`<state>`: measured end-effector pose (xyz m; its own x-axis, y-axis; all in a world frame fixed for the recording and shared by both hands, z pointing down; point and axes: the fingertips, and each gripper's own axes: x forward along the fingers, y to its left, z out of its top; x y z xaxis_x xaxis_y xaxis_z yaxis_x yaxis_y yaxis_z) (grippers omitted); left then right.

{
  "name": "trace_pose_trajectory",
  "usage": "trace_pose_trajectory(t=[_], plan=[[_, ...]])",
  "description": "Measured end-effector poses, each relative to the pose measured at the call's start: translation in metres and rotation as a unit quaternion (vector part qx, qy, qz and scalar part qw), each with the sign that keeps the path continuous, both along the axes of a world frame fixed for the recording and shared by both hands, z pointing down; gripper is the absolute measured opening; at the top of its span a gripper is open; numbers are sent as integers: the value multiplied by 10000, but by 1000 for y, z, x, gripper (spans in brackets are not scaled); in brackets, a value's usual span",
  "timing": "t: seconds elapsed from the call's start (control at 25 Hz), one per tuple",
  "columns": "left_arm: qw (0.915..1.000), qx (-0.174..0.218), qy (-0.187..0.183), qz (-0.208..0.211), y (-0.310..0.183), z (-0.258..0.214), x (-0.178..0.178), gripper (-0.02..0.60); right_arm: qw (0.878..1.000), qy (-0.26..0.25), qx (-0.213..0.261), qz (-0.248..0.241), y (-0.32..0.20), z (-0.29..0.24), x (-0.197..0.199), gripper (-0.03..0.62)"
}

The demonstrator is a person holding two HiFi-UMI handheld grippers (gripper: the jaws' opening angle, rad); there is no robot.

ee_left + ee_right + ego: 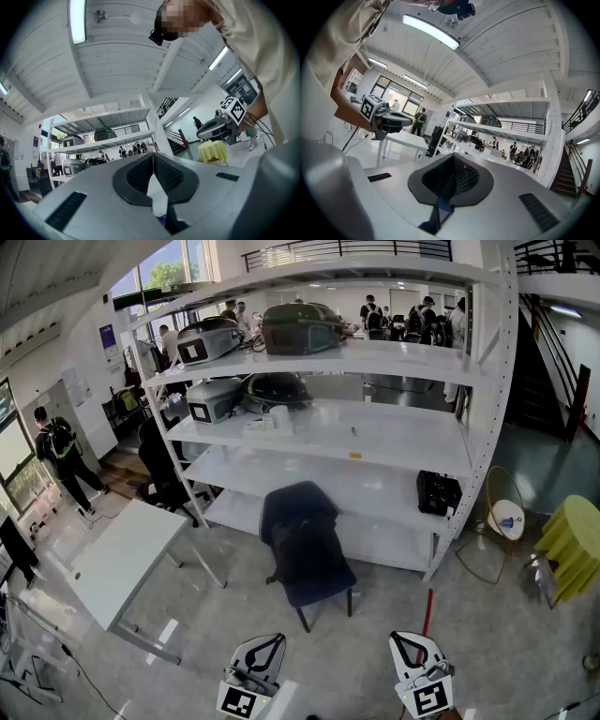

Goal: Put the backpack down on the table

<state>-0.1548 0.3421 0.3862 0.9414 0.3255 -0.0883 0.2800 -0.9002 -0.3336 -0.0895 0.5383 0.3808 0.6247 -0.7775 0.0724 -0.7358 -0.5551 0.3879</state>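
Note:
A dark backpack (298,521) rests on a dark chair (319,579) in front of the white shelving; in the right gripper view it shows as a dark shape (437,136). The white table (122,559) stands to the left of the chair, also seen as the table (410,139) in the right gripper view. Both grippers are held low at the near edge, well short of the chair. My left gripper (267,645) (153,161) has its jaws pressed together with nothing between them. My right gripper (410,645) (452,164) is shut and empty too.
White shelving (375,432) holds grey machines, dark cases and a black bag (438,491). A yellow-draped round table (574,545) stands at the right, a red stick (427,610) lies on the floor. A person (61,451) walks at the far left; more people stand behind the shelves.

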Motion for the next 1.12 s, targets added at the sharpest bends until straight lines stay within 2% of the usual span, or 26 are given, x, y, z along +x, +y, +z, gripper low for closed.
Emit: trace_pose_trajectory(t=[0.24,0.4,0.76,0.88,1.12], plan=[[9998,-123,-112,-58,2,1,3,12,9999,-72,102,4,3,-1,4,25],[9999,160,17,15,6,-1,5,12,9998,-134,150,1,5,1,7,25],[10000,-72,-57,-23,8,1,11,12,9992,-257,290,-47,6,2,13,26],[9999,164,-25,5,12,2,14,13,9989,-327,328,-88,7,4,16,26],[9987,-353,-261,-257,27,12,23,14,9967,-591,391,-383,15,14,25,26]])
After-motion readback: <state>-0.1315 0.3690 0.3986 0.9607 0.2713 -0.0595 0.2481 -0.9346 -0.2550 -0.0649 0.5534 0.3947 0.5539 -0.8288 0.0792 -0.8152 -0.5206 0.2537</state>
